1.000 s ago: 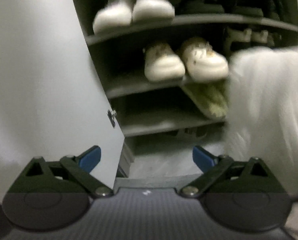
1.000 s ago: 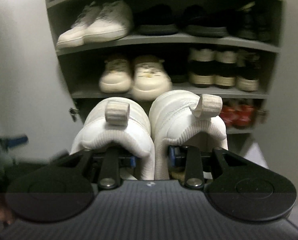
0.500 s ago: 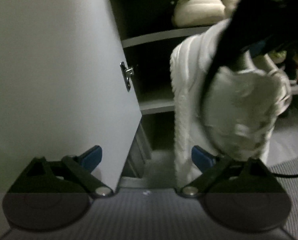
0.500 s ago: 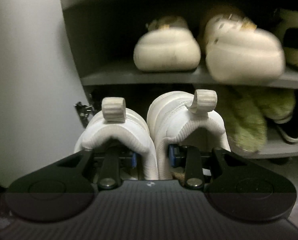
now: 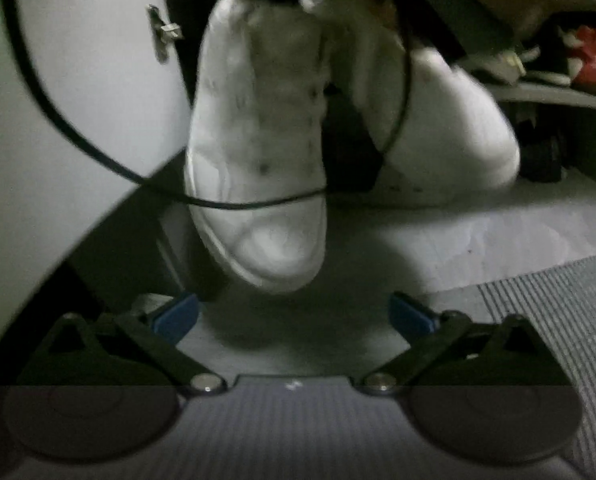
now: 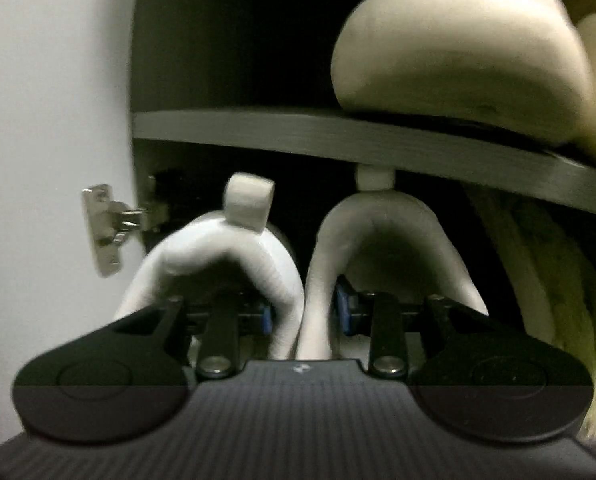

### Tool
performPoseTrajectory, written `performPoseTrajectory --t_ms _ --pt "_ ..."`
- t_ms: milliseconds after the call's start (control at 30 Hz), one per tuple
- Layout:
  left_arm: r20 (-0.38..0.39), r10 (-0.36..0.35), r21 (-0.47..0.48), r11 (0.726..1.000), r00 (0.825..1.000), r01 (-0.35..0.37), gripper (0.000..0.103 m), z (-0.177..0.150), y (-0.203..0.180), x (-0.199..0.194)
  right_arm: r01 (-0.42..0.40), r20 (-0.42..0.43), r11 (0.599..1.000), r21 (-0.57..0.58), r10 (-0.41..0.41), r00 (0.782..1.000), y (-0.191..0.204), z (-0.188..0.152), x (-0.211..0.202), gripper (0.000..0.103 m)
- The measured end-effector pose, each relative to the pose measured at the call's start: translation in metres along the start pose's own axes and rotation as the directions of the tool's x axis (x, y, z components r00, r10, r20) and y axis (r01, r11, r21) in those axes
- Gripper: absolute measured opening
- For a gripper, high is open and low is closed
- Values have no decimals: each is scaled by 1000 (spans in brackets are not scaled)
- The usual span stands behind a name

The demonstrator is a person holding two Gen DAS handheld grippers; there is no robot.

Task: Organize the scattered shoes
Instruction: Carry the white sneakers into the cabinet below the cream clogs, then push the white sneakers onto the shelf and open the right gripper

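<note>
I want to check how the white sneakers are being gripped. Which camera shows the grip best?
The right wrist view: the right gripper pinches the two inner heel collars of the white sneakers together, one blue pad inside each shoe. The left wrist view shows only the sneakers' toes and sides hanging ahead of the empty left gripper, with the grip hidden.

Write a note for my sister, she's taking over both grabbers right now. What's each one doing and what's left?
Right tool: pinching the two white sneakers together by their inner heel collars, jaws easing open slightly, sneakers still between them. They sit low at the shoe cabinet, under a grey shelf that bears a cream shoe.
Left tool: opening wide, empty, near the floor facing the sneakers' toes.
Done: pair carried to the cabinet.
Left: set the pair down, release, back out.
</note>
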State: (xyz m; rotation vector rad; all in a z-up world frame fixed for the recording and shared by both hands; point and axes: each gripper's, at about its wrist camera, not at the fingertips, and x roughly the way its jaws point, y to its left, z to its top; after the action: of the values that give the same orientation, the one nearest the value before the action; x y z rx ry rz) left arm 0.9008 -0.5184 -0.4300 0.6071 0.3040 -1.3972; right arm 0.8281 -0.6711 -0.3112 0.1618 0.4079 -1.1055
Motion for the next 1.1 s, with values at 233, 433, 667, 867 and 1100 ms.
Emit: performPoseTrajectory --t_ms 233,433,667,867,1100 --pt "-65 0 -72 997 998 -5 103 8 -7 27 60 -74 997 39 -57 996 4 14 18 36" --pt "-18 -32 -74 997 999 30 103 31 -24 38 96 -142 989 114 -79 987 3 26 32 37" --pt "-37 -30 -214 977 999 21 103 51 -9 44 116 -163 979 165 -88 983 2 29 40 38" --pt "-98 -44 -295 955 994 13 98 60 6 31 103 -151 978 183 -76 986 1 27 38 40" --pt "-91 -58 -269 963 994 31 95 57 18 1 75 -147 973 218 -43 988 -1 29 31 43"
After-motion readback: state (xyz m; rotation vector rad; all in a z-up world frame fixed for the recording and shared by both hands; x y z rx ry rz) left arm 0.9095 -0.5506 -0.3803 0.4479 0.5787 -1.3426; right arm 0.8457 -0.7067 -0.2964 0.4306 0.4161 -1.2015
